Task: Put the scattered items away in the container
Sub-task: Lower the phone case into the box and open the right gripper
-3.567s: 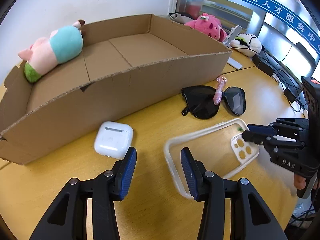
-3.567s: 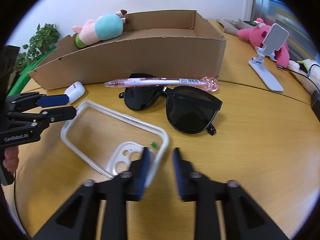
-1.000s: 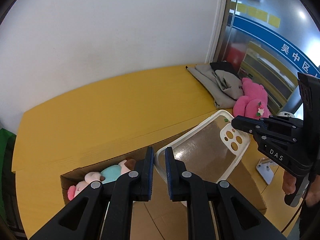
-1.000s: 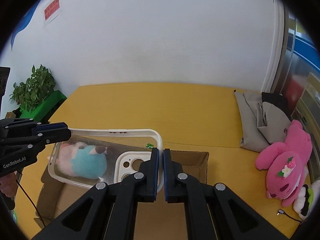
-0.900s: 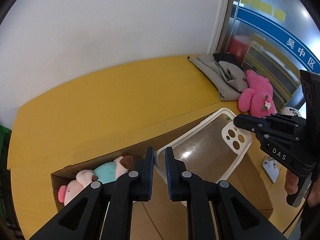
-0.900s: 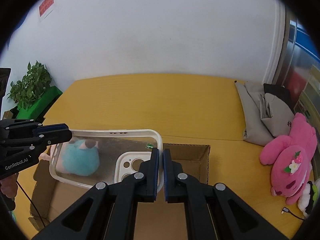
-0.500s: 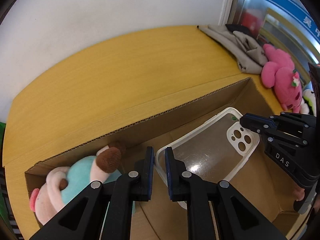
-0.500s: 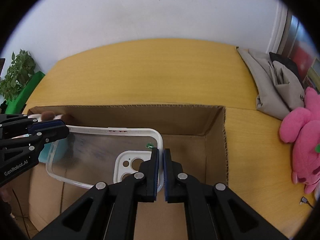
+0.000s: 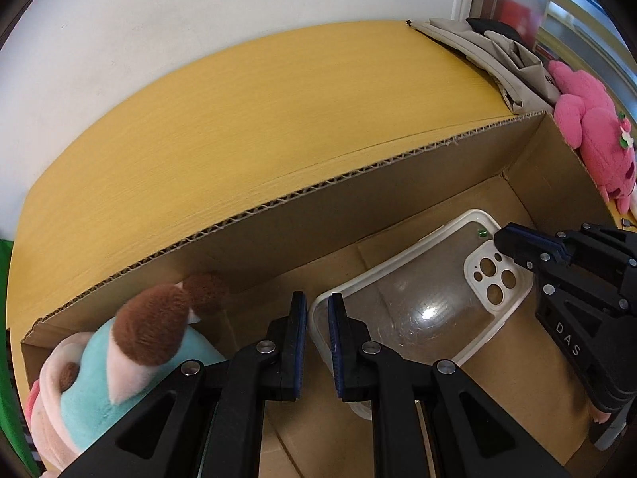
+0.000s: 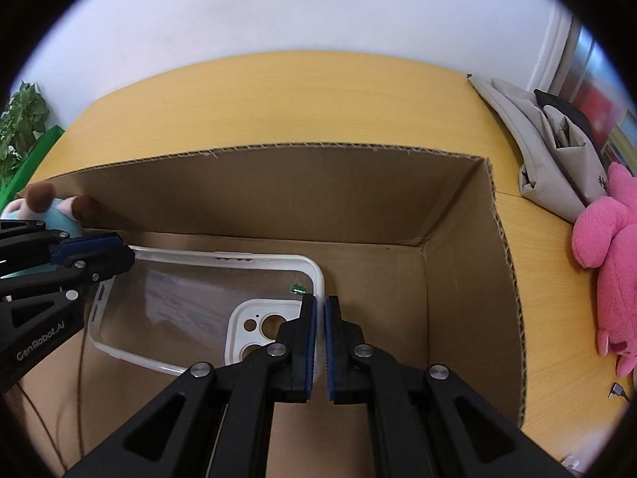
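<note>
I hold a clear phone case [image 9: 422, 302] by two ends, low inside an open cardboard box [image 9: 358, 183] on a yellow bench [image 9: 247, 111]. My left fingers [image 9: 317, 318] pinch the rim at one short end. My right fingers [image 10: 320, 318] pinch the rim at the camera-cutout end. Both pairs are nearly pressed together, with only the thin white rim between them.

The case lies almost flat, its open side up, over the brown floor of the box. I cannot tell whether it already touches the floor. A plush toy [image 9: 119, 358] in teal and pink lies at the left end of the box, just beside my left fingers. The right half of the box is bare. Outside, on the bench, sit a pink plush [image 10: 609, 279] and some folded grey cloth [image 10: 557, 143].

To do this step well, I judge I should keep both ends level and lower them together, so the thin case does not twist or flex. I should keep it off the toy, and spread both pairs of fingers only once it rests on the floor, then lift straight up so neither rim catches.
</note>
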`<state>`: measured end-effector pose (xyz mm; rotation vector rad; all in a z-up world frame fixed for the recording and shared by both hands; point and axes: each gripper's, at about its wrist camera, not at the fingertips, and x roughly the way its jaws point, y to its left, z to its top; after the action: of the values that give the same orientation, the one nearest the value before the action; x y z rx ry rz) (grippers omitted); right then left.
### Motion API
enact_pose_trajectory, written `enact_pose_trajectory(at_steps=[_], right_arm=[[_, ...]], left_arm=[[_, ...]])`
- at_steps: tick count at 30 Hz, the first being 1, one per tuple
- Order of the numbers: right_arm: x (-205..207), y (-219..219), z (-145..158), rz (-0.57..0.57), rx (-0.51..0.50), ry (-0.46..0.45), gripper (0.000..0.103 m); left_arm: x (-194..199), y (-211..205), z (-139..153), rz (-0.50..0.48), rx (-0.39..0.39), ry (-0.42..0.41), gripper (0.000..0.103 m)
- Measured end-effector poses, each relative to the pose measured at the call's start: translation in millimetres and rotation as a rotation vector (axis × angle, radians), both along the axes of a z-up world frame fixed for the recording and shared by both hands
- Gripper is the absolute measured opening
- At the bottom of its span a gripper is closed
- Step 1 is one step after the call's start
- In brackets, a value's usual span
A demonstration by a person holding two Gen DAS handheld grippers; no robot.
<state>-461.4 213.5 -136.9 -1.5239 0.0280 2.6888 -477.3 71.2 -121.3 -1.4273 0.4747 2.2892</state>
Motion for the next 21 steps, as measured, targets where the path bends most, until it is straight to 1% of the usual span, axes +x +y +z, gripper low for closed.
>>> enact_pose_trajectory(at_steps=[6, 8, 9, 10, 11, 12, 13, 14, 15, 16, 17, 19, 21], right_arm=[[-0.7, -2.2, -3.9, -0.009, 0.015, -0.003, 0.004], [-0.1, -3.3, -4.2, -0.009, 0.030, 0.005, 0.005], [0.7, -3.9, -4.0, -0.012, 0.040, 0.012, 0.005], [1.1, -3.8, -3.5, -0.017, 0.047, 0.017, 0.012], [1.6, -3.1, -2.5, -0.022, 0.049, 0.022, 0.018], [3.0, -2.1, -0.2, -0.030, 0.049, 0.029, 0.034], [4.4, -1.4, 2.2, -0.032, 0.043, 0.036, 0.038], [6.3, -1.9, 5.4, -0.024, 0.032, 0.044, 0.038], [9.7, -3.6, 10.4, -0.016, 0.036, 0.057, 0.041], [12.8, -6.0, 15.2, -0.011, 0.047, 0.069, 0.045], [16.5, -8.8, 20.2, -0.002, 0.048, 0.078, 0.046], [31.5, -13.4, 35.6, 0.017, 0.032, 0.115, 0.056], [49.5, -17.1, 51.3, 0.043, 0.016, 0.154, 0.060]], left_arm=[[1.5, 4.9, -6.6, 0.004, -0.043, 0.029, 0.011], [2.8, 6.0, -6.2, 0.010, -0.034, 0.036, 0.013], [3.5, 5.6, -4.8, 0.011, -0.022, 0.038, 0.021], [4.4, 4.6, -2.1, 0.010, -0.005, 0.039, 0.027], [6.2, 2.6, 2.4, 0.010, 0.012, 0.045, 0.038], [8.9, 0.0, 8.1, 0.013, 0.025, 0.056, 0.046], [11.0, -1.4, 13.2, 0.015, 0.033, 0.068, 0.051], [14.4, -4.1, 21.4, 0.022, 0.044, 0.087, 0.062], [18.1, -8.2, 31.2, 0.039, 0.051, 0.117, 0.074], [20.7, -12.4, 40.6, 0.057, 0.062, 0.148, 0.079], [26.4, -19.0, 51.3, 0.069, 0.079, 0.177, 0.083], [42.7, -32.8, 73.5, 0.077, 0.120, 0.226, 0.083], [65.8, -50.2, 98.6, 0.083, 0.177, 0.274, 0.087]])
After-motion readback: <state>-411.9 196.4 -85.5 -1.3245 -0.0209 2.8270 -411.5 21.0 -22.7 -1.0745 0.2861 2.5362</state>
